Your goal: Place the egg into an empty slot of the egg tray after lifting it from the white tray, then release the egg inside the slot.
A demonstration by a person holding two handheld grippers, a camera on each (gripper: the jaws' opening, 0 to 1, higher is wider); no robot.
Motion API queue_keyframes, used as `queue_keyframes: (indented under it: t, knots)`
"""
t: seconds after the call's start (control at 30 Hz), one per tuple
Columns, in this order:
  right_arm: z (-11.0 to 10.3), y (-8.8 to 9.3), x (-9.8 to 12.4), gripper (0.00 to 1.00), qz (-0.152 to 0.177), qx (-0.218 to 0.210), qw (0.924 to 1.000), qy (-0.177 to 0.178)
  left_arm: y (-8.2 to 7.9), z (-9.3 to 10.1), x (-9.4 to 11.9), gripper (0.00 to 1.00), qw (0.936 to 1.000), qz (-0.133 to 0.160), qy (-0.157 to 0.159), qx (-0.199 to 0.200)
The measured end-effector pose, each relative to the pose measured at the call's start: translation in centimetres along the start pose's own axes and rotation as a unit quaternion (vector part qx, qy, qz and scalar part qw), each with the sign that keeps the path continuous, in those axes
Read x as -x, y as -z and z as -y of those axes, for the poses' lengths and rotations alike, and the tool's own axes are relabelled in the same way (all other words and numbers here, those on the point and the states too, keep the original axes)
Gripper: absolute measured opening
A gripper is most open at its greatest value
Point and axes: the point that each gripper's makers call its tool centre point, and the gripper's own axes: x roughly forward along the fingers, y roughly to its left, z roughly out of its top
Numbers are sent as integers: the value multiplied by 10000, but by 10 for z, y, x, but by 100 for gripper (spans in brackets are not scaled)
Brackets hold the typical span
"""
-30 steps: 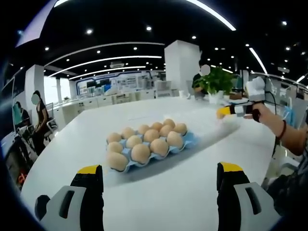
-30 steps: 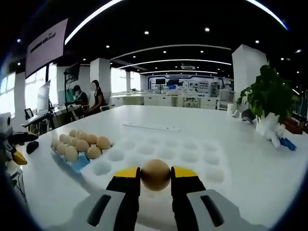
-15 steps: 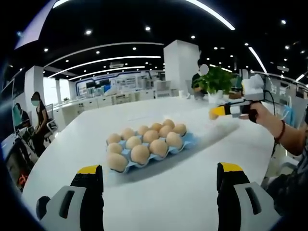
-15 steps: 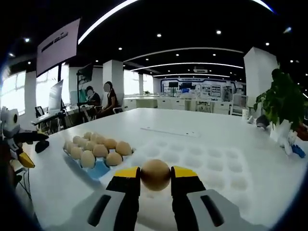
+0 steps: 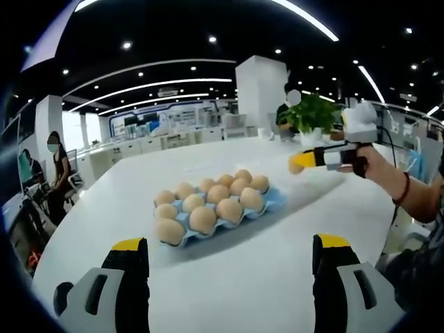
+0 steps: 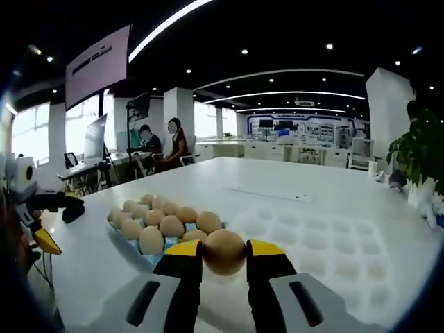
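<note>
A blue egg tray [image 5: 275,202] holding several brown eggs [image 5: 202,220] sits mid-table, ahead of my left gripper [image 5: 229,243], whose jaws stand wide open with nothing between them. From the right, my right gripper [image 5: 300,163] hovers above the table beyond the tray's far corner. It is shut on a brown egg [image 6: 224,251]. In the right gripper view, my right gripper [image 6: 224,254] is in the air, with the egg tray [image 6: 168,243] just beyond and left of it. The white dimpled tray [image 6: 316,234] lies to the right.
A potted plant [image 5: 312,114] stands at the table's far side beside a white pillar [image 5: 262,94]. A person's hand [image 5: 378,166] holds the right gripper. The left gripper [image 6: 35,208] shows at the table's left edge. People sit at desks [image 6: 159,146] beyond.
My right gripper has carried the egg leftward, away from the white tray and closer to the blue egg tray. The left gripper has stayed still and open.
</note>
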Motion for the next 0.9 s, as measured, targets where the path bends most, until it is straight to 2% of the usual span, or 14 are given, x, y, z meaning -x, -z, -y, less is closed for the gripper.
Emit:
queue_keyframes:
  t: [0.2,0.47,0.63,0.9]
  knots:
    - [-23,3,-12,26,-28,-43,9994,-335,3,-3,3,100,10000,-61,-58,4]
    - [-47,3,-21,26,-20,181,9978,-639,5,-5,4,100,9999,-55,-83,23]
    - [-62,12,-28,26,-82,296,9959,-852,5,-6,5,100,10000,-33,-78,25]
    - [-66,26,-37,26,-139,318,9949,-944,4,-13,12,100,9998,28,-178,59]
